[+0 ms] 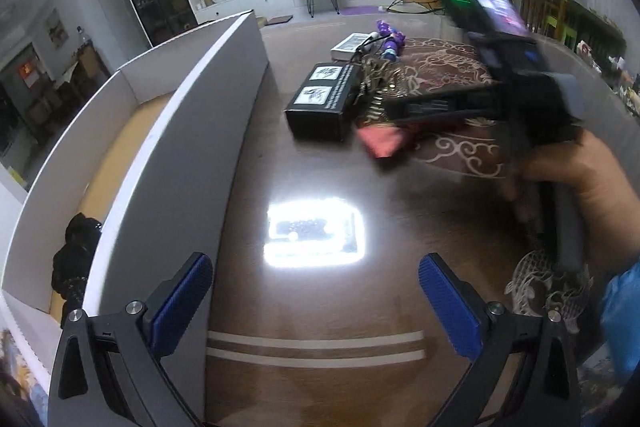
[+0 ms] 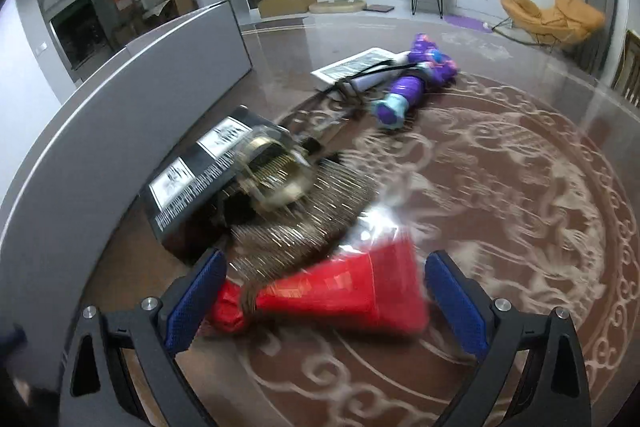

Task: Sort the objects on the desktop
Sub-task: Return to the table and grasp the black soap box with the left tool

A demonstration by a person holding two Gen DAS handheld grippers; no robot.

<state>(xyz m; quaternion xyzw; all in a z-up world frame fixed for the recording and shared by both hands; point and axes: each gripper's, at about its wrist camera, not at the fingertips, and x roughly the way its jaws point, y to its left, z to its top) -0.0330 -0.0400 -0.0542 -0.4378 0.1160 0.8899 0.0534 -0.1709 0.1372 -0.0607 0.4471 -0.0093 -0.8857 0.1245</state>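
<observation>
My left gripper [image 1: 316, 301] fully open, empty, beside white box [image 1: 192, 131]. My right gripper [image 2: 322, 291] open around red packet [image 2: 340, 291], not pressing; black box [image 2: 192, 183] nearest the white box.

A large grey-and-white cardboard storage box [image 1: 192, 131] stands along the left side of the dark brown glossy table [image 1: 320, 163], with a black crumpled object [image 1: 76, 259] lying inside it. Just right of the box sits a black rectangular carton with white labels [image 2: 200, 163]. A bundle with a red wrapped end [image 2: 328, 291] lies right of that carton, overlapping its near corner. Behind them lie a flat white box [image 2: 356, 63] and, just to its right, a purple plastic toy [image 2: 416, 83].
</observation>
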